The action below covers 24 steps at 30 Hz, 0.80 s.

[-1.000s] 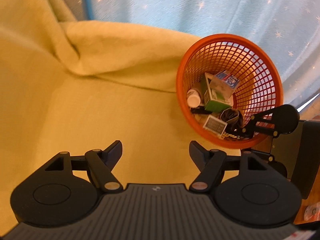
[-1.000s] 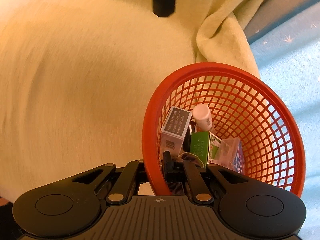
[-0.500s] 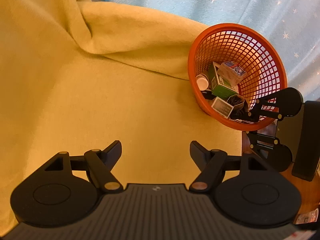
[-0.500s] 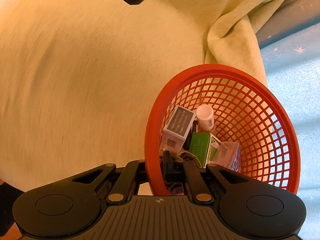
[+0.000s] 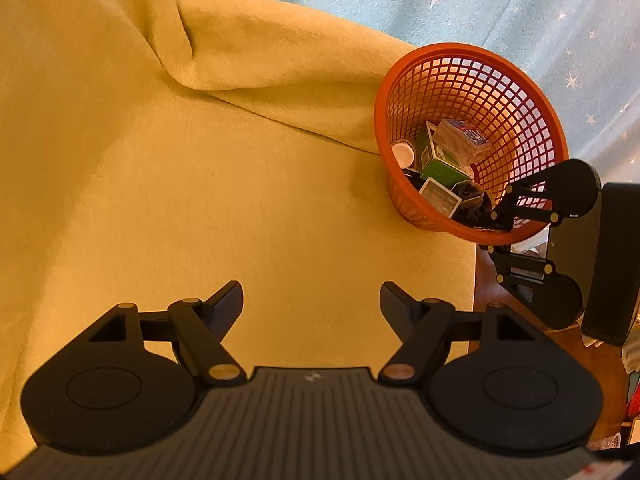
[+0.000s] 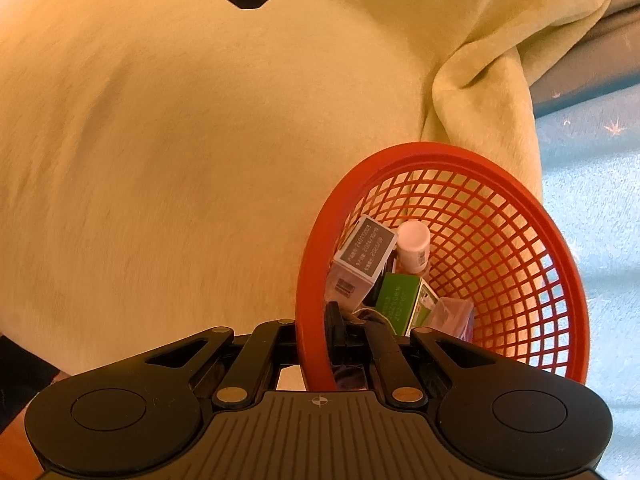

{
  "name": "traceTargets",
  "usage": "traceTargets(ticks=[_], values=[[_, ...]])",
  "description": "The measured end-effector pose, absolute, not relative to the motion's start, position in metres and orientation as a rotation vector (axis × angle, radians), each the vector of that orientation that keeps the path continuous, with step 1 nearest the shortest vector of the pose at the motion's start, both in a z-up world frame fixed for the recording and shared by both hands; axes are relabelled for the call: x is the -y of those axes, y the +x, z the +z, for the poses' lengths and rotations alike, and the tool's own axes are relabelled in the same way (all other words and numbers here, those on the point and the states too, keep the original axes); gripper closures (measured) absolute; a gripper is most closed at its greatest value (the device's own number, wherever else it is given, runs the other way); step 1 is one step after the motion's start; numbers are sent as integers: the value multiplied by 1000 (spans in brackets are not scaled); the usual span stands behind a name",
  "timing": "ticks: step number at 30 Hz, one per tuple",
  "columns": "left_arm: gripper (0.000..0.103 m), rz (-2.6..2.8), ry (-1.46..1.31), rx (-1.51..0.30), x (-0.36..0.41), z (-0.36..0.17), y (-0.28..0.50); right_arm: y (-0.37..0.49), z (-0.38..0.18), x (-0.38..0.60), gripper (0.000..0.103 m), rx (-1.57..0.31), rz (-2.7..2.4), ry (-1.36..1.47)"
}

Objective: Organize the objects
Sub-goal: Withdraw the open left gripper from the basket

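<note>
Right claw (image 6: 318, 344): clamped on the near rim of the round orange plastic mesh basket (image 6: 520, 200), one finger inside, one outside. Left claw (image 5: 311, 300): spread wide, empty, above the soft yellow fleece cloth (image 5: 200, 200). Basket sits at the cloth's edge, holding a green carton (image 6: 398, 304), a grey-labelled box (image 6: 360, 258) and a white-capped bottle (image 6: 414, 246) (jumbled together).

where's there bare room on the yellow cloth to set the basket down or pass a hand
The widest free patch is the flat yellow cloth, between the open left gripper, the cloth's fold and the orange basket. It is crowded at the cloth's right edge, where the right gripper clamps the basket rim, and inside the basket, packed with boxes.
</note>
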<state>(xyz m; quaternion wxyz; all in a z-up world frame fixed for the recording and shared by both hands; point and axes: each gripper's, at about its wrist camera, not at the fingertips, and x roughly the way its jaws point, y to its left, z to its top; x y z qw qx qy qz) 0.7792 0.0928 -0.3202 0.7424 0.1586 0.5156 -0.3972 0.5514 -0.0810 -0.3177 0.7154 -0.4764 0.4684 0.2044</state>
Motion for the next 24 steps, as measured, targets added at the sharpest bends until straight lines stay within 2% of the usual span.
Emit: traceTargets(ticks=[11,24], values=[[31,-859,326,-1137,-105,-319,773,542,-304,81,97,-1017,497,-1064],[30,-876,318,-1137,-116,-314,755,502,-288,62,97,-1002,583,-1049]])
